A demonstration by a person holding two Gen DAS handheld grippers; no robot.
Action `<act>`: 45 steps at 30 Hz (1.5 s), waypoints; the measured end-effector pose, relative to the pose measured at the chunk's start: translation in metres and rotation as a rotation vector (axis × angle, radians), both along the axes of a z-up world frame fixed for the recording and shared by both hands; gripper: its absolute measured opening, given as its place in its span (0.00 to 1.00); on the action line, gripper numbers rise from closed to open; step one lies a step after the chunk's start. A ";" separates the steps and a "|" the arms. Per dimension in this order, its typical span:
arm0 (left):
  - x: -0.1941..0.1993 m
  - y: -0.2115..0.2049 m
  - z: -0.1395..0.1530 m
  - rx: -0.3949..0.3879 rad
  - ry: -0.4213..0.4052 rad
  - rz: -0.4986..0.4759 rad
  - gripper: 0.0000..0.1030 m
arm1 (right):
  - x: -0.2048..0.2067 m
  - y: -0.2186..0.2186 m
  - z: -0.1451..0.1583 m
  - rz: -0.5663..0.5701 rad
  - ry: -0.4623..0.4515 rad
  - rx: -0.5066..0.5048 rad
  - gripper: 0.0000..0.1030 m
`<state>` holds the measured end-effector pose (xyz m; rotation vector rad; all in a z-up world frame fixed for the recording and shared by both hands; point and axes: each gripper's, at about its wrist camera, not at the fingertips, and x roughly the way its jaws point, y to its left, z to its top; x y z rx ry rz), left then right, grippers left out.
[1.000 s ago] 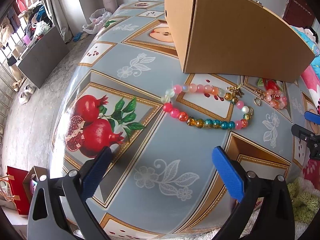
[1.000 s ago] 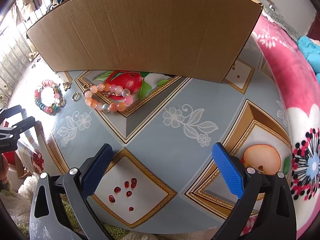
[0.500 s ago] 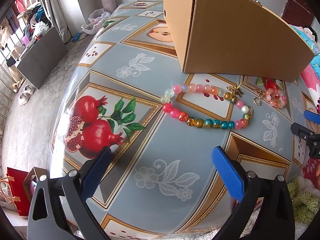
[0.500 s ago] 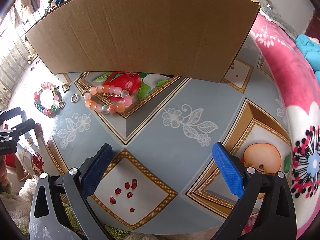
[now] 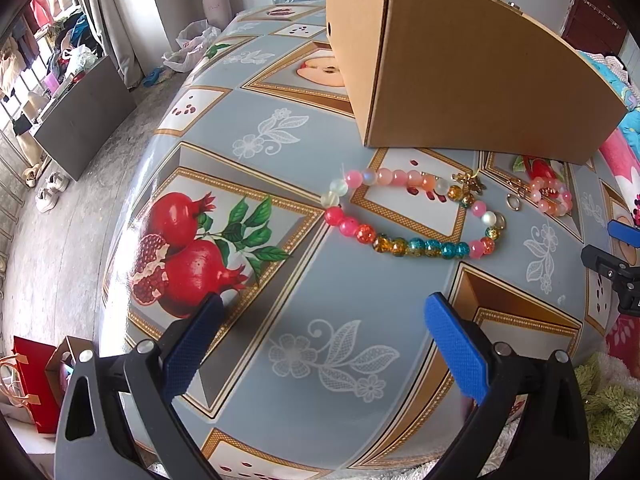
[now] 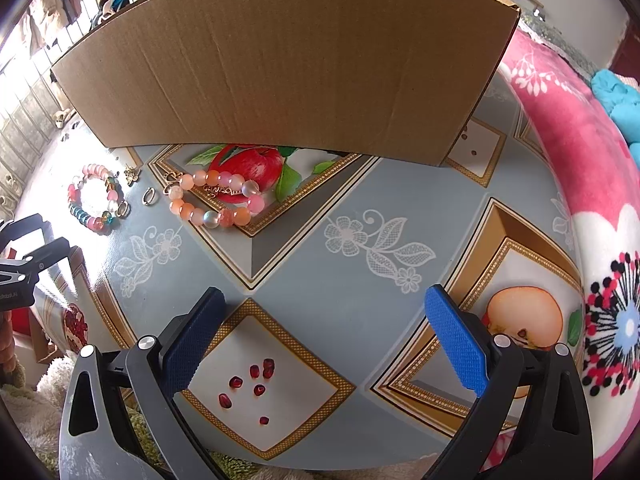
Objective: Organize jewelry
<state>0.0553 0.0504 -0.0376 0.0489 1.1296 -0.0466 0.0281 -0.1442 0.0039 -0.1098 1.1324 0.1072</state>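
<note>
A multicoloured bead bracelet [image 5: 412, 216] with pink, orange and teal beads lies on the table ahead of my left gripper [image 5: 324, 344], which is open and empty, well short of it. The same bracelet [image 6: 96, 200] appears small at the left of the right wrist view. A peach-pink bead bracelet [image 6: 216, 200] with a gold chain lies near the foot of the cardboard box [image 6: 288, 60]; it also shows as the peach bracelet [image 5: 550, 200] at the right. A small gold ring [image 6: 149, 196] lies between the two bracelets. My right gripper [image 6: 324, 340] is open and empty, nearer the table's front edge.
The tall cardboard box [image 5: 460, 72] stands behind the jewelry. The tablecloth [image 6: 340, 280] is grey with fruit prints. A pink floral blanket [image 6: 580, 184] lies to the right. The floor with a dark cabinet [image 5: 76, 120] drops off left of the table edge.
Both grippers have shifted only slightly; the jewelry and box sit a touch nearer in the right wrist view. Nothing was grasped or moved.
</note>
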 end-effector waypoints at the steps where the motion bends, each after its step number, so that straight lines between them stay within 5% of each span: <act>1: 0.000 0.000 0.000 0.000 -0.002 -0.001 0.96 | 0.000 -0.001 0.001 -0.002 0.005 0.008 0.92; 11: -0.009 0.010 0.014 -0.073 -0.096 -0.011 0.94 | -0.013 -0.004 0.052 0.055 -0.146 0.247 0.92; 19: 0.007 0.020 0.041 -0.152 -0.222 -0.036 0.75 | 0.009 0.051 0.055 0.225 -0.072 0.464 0.73; 29: 0.032 0.022 0.020 -0.189 -0.131 -0.110 0.48 | 0.036 0.094 0.034 0.242 0.038 0.469 0.31; 35: 0.035 0.019 0.013 -0.165 -0.100 -0.153 0.38 | 0.044 0.099 0.026 0.245 0.072 0.431 0.18; 45: 0.043 0.013 0.011 -0.093 -0.094 -0.208 0.24 | 0.047 0.113 0.024 0.280 0.084 0.341 0.11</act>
